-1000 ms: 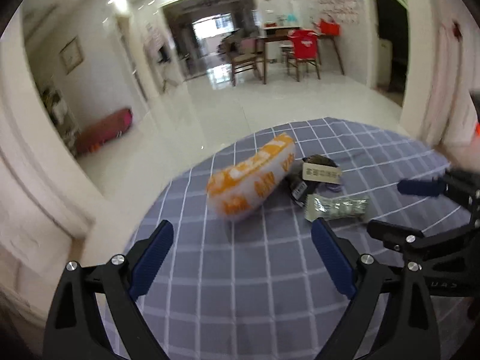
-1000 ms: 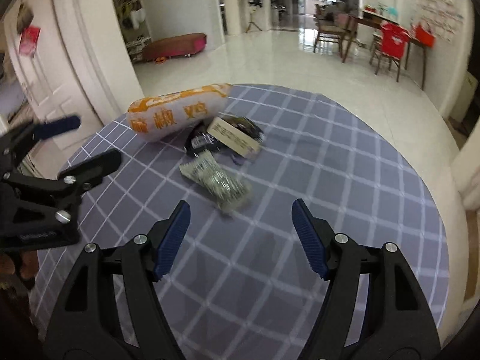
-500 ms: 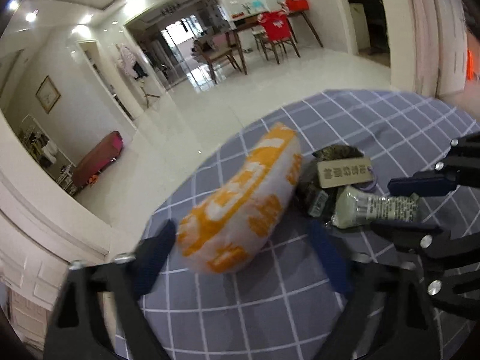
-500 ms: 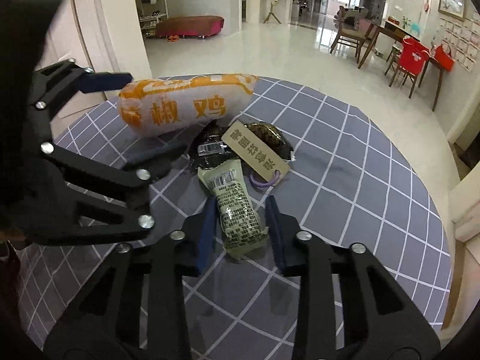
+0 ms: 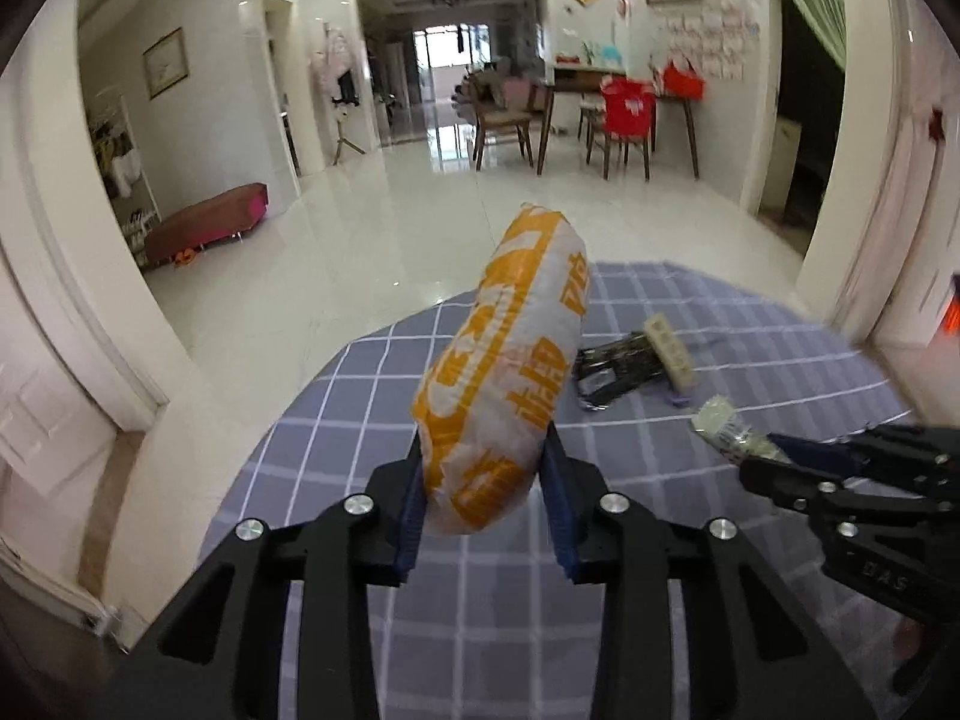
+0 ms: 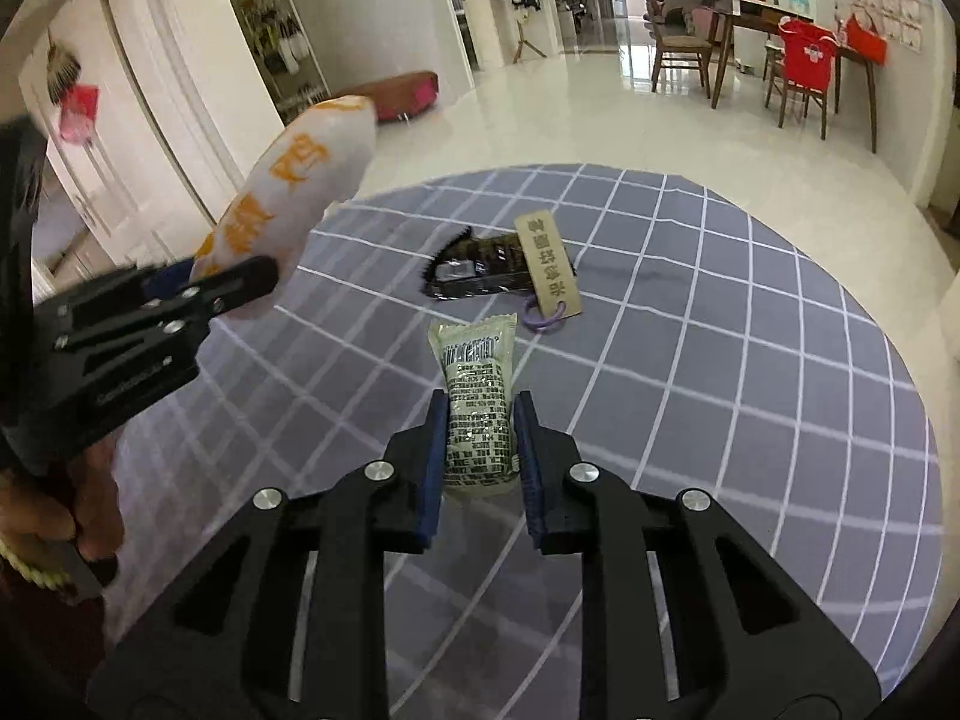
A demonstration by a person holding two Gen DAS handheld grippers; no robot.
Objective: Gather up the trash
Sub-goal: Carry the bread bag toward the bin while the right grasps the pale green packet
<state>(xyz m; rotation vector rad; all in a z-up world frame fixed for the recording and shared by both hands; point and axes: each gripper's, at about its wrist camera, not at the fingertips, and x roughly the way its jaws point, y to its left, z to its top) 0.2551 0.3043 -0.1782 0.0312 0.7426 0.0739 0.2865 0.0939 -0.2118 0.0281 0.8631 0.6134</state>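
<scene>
Left gripper: jaws have just been closing; pads are pinching the near end of the orange-and-white snack bag, which is tilting up clear of the checked tablecloth.
Bag print: large orange Chinese characters, too blurred to read.
Right gripper: jaws have just been closing; pads are pressing both sides of the pale green sachet, which is sitting above the cloth.
Sachet print: barcode and dense small text, illegible.
Remaining on cloth: a dark torn wrapper is lying under a tan tag bearing vertical Chinese characters, a purple loop at its near end.
Surroundings: dining chairs and glossy floor are showing beyond; nothing is standing between grippers and wrapper.
</scene>
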